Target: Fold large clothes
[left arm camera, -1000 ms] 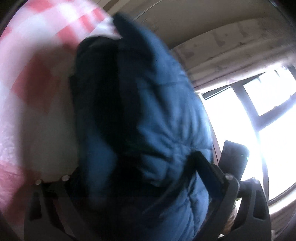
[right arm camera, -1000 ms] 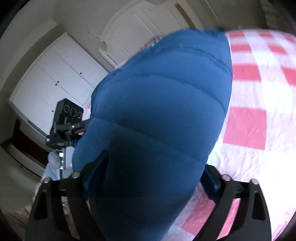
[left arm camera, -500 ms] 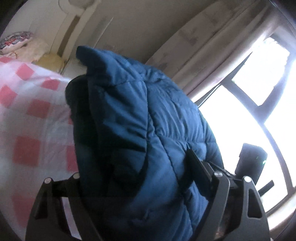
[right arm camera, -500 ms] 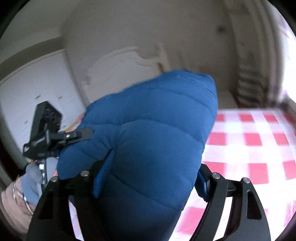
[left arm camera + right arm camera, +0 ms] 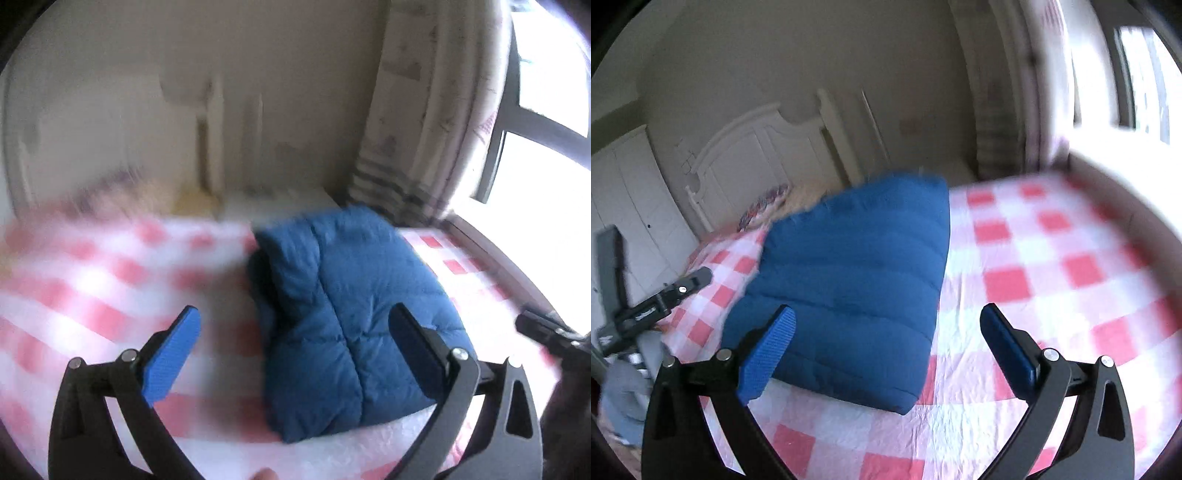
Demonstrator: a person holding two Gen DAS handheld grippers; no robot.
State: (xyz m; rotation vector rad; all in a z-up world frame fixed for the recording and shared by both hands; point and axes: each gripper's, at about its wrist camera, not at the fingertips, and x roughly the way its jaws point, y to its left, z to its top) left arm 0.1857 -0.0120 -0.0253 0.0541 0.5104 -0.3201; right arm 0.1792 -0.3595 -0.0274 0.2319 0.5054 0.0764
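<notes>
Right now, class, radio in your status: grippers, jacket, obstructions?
Left gripper open, right gripper open. Jacket folded, lying on the bed, held by neither. Nothing in the way.

Jacket [image 5: 849,291]: matt blue quilted cloth, puffy.
Bedspread [image 5: 1034,266]: matt checked cloth, lightly creased.
Pads [image 5: 768,354]: ribbed blue.
Headboard [image 5: 746,158]: smooth white painted wood.

Support surface: bed [image 5: 1052,280] covered with a red-and-white checked sheet [image 5: 110,295]. Folded blue puffer jacket [image 5: 849,288] lies flat directly on it. A patterned pillow [image 5: 762,206] sits near the white headboard [image 5: 750,155].
</notes>
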